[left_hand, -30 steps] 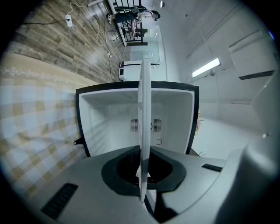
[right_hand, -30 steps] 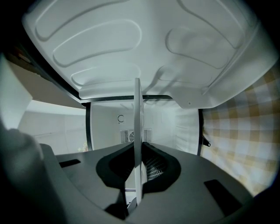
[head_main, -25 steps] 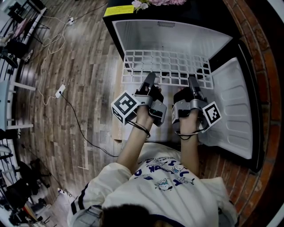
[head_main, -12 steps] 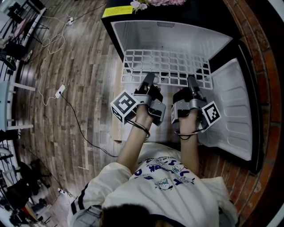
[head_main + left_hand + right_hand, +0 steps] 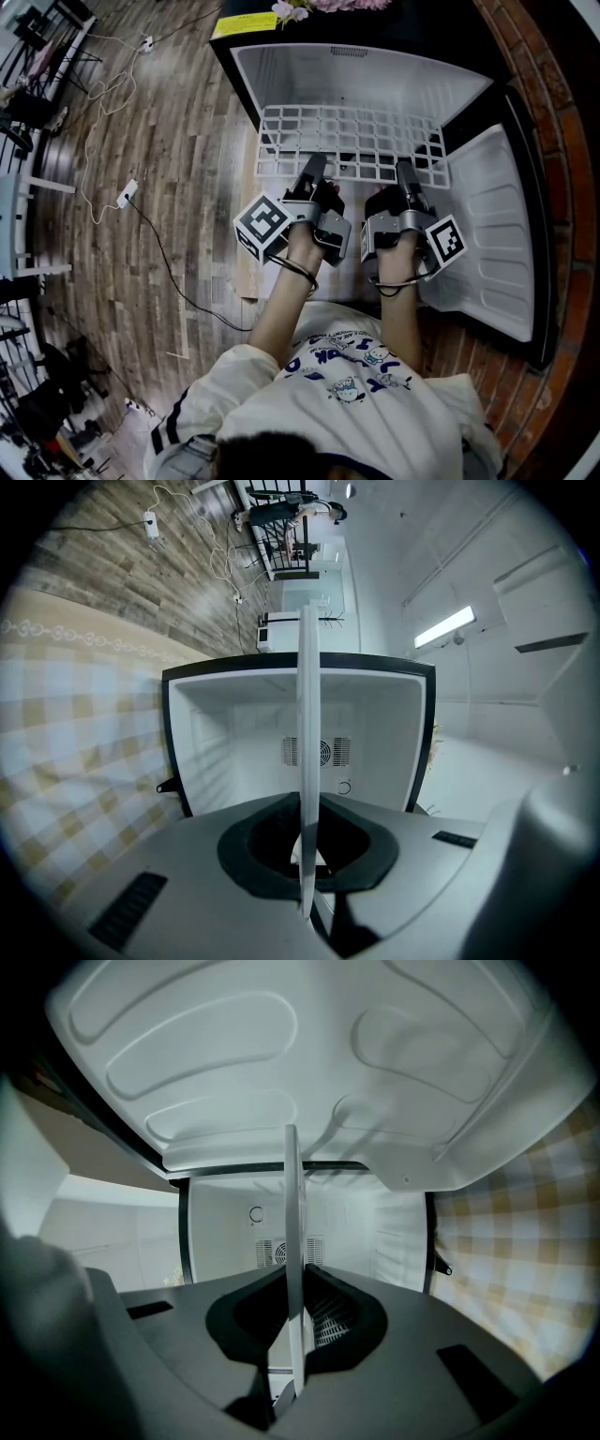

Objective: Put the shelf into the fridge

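White shelf (image 5: 352, 141) | left tool (image 5: 316, 165), right tool (image 5: 405, 172) clamped on it | fridge (image 5: 375, 75) label (image 5: 246, 23) illegible

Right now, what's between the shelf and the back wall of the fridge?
Nothing. The fridge interior ahead of the shelf is bare all the way to the vent on its back wall. Both gripper views show this.

The person (image 5: 323, 323) wears a loose cream sweatshirt (image 5: 403, 427) with blue cartoon prints (image 5: 349, 361) across the front and a navy-striped cuff (image 5: 166, 432).
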Action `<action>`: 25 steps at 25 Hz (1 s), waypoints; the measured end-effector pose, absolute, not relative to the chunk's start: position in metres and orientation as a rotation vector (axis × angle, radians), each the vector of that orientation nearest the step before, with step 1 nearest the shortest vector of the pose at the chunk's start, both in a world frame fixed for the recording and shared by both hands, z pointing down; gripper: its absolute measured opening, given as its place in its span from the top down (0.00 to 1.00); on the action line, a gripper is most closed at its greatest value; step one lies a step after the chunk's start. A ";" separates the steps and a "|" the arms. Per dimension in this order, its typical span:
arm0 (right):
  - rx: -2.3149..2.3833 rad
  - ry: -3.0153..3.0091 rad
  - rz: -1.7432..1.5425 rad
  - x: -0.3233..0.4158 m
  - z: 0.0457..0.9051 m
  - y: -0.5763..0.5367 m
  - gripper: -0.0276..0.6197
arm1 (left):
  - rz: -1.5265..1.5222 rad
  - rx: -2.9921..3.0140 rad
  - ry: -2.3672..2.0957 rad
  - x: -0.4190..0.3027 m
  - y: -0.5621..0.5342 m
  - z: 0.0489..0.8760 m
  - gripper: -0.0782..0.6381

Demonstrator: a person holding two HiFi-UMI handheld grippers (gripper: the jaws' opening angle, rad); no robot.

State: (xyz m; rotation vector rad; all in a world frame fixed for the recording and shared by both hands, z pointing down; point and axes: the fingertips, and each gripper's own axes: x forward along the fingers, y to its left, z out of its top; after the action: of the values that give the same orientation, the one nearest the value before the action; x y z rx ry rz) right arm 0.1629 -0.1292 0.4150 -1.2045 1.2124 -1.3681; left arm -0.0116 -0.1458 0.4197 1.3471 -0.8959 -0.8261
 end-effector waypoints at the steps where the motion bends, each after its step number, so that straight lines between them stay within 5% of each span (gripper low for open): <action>1: -1.204 1.212 -1.367 0.163 0.415 -0.129 0.88 | -0.825 1.348 -0.897 -0.012 -0.146 0.420 0.84; 25: -1.214 1.186 -1.350 0.165 0.412 -0.125 0.88 | -0.813 1.353 -0.866 -0.008 -0.147 0.417 0.84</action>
State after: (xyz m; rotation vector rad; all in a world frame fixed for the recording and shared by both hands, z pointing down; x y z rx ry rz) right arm 0.1653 -0.1253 0.4122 -1.2144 1.1857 -1.3498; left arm -0.0084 -0.1472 0.4173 1.3529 -0.8655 -0.8129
